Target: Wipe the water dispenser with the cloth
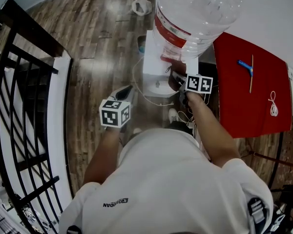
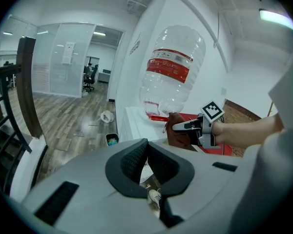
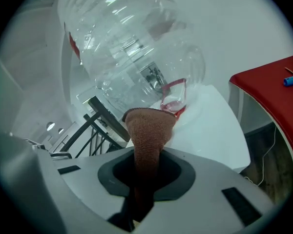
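The right gripper (image 3: 147, 172) is clamped on the brown cloth (image 3: 149, 130), which rises toward twelve o'clock beside the bottle (image 3: 132, 48), while the left gripper (image 2: 147, 152) has its jaws closed together on nothing.

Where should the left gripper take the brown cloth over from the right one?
At the free bunched end of the cloth, which stands out past the right gripper jaws toward the bottle neck. Probably come from the left side, across that end: the lower part is clamped. The left gripper jaws, now together, must open first.
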A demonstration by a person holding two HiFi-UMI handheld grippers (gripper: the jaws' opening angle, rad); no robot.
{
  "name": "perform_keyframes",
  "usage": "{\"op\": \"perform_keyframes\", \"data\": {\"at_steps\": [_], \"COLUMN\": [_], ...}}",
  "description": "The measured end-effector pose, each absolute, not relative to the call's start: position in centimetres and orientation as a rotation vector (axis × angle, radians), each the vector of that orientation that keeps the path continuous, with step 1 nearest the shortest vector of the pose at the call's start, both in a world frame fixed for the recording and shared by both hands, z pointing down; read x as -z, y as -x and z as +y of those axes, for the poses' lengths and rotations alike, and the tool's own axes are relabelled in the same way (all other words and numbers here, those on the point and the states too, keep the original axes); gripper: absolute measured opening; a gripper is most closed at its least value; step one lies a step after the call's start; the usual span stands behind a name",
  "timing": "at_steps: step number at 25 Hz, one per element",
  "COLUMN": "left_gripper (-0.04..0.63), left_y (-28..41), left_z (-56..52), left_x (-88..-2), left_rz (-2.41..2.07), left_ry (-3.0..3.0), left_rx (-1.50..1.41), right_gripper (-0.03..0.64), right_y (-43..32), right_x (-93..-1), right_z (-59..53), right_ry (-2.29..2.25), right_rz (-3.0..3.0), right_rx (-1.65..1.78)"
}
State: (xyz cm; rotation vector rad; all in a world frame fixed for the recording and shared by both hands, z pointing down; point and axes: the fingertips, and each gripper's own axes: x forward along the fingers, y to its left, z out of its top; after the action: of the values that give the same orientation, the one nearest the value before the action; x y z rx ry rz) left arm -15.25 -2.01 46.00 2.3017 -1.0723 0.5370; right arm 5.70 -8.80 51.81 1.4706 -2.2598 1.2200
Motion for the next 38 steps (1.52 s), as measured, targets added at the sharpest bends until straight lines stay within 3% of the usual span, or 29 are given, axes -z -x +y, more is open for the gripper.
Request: {"op": "perform_keyframes", "data": {"at_steps": [27, 33, 38], "left_gripper": [-0.011, -0.011, -0.011], "left_y": [9.5, 10.4, 12.2], "left_z": [-2.7, -2.6, -2.1], "left_x": [-45.2, -46.2, -46.6], "left_rz": [-0.957, -0.963, -0.974], "left_ry": [-2.382, -2.365, -2.356], "left_rx": [-0.530, -0.538, -0.549], "right_gripper": [0.055, 0.055, 0.056], "right_y": [-20.9, -19.3, -11.6], "right_x": [-52.3, -52.0, -50.9], "right_z": [-4.3, -3.4, -3.2], "right_ry": [-1.833, -1.860, -1.740], "right_rz": [-2.027, -2.069, -2.237], "right_rx": [-1.167, -1.090, -0.967]}}
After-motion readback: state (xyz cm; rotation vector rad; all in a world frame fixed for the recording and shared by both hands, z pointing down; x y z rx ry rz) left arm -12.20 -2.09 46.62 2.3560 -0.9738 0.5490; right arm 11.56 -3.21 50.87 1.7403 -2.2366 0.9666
